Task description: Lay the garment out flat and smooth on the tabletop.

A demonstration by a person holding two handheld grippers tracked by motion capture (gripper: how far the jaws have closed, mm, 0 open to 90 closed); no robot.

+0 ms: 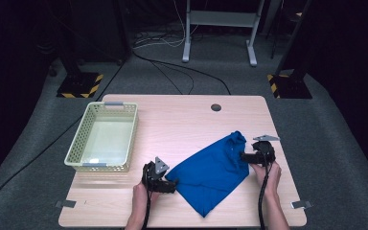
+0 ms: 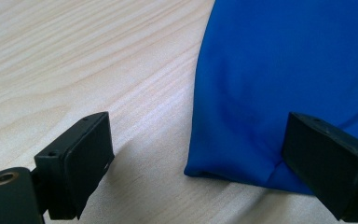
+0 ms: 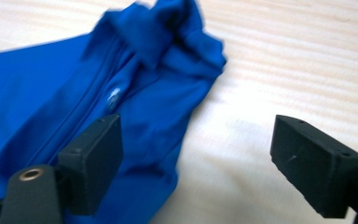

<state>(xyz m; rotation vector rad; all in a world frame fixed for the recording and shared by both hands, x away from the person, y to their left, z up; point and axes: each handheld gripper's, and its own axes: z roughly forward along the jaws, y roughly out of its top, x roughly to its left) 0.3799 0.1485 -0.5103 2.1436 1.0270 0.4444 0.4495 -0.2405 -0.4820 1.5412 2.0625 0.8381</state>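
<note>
A folded blue garment [image 1: 213,172] lies flat on the wooden table [image 1: 182,120], right of centre, its collar end [image 3: 168,37] toward the far right. My left gripper [image 1: 171,184] sits at the garment's near-left corner [image 2: 233,158]; its jaws stand open, with that corner between them and no pad pressing on it. My right gripper [image 1: 244,156] is at the garment's right edge near the collar, open wide. In the right gripper view [image 3: 196,158] one jaw hangs over the blue cloth [image 3: 74,116] and the other over bare wood. A hand holds each gripper.
A pale green perforated basket [image 1: 76,153] stands on the left part of the table. A round cable hole [image 1: 215,107] is near the far edge. Bare wood lies between basket and garment. Stands and cables sit on the floor beyond the table.
</note>
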